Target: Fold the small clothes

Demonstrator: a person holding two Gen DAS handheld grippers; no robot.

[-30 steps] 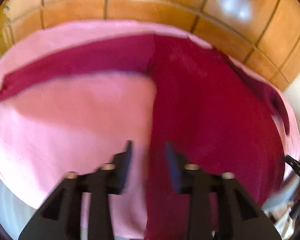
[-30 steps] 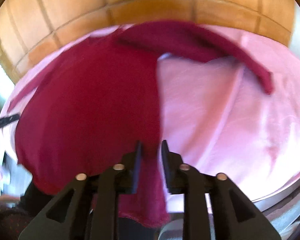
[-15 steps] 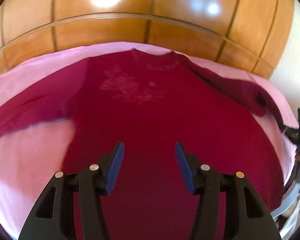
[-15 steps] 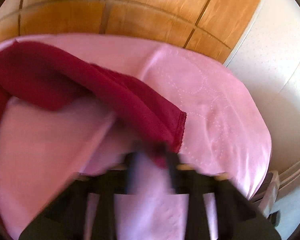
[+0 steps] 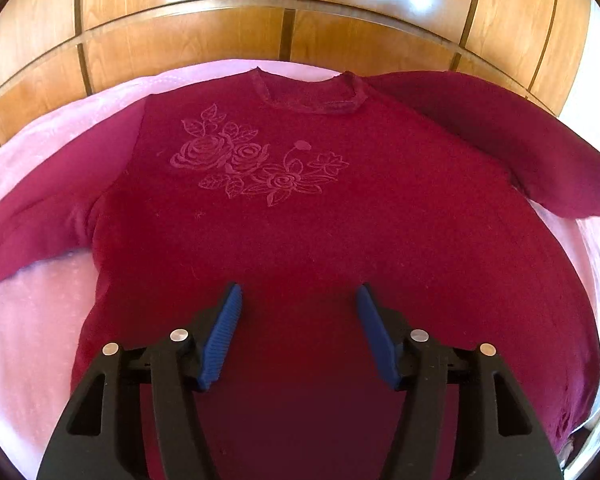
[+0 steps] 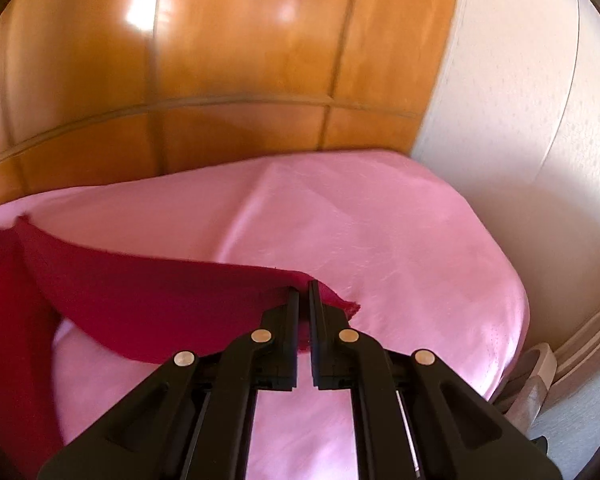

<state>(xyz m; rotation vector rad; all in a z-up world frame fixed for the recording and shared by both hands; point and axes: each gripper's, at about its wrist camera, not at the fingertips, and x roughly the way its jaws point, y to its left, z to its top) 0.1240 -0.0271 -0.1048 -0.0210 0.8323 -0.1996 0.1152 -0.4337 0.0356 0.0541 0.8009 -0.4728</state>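
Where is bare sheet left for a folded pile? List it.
Free: pink sheet between the sleeve in the right gripper and the white wall; also left of the sweater. Middle crowded, under the open left gripper.

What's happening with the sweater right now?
A person is folding a maroon sweater spread face up on a pink sheet. The right gripper is shut on the cuff end of one sleeve, lifting it off the sheet. The left gripper hangs over the sweater's lower body; its jaws have just been opening, with nothing clamped between them. No fold is finished yet; the other sleeve lies stretched out flat.
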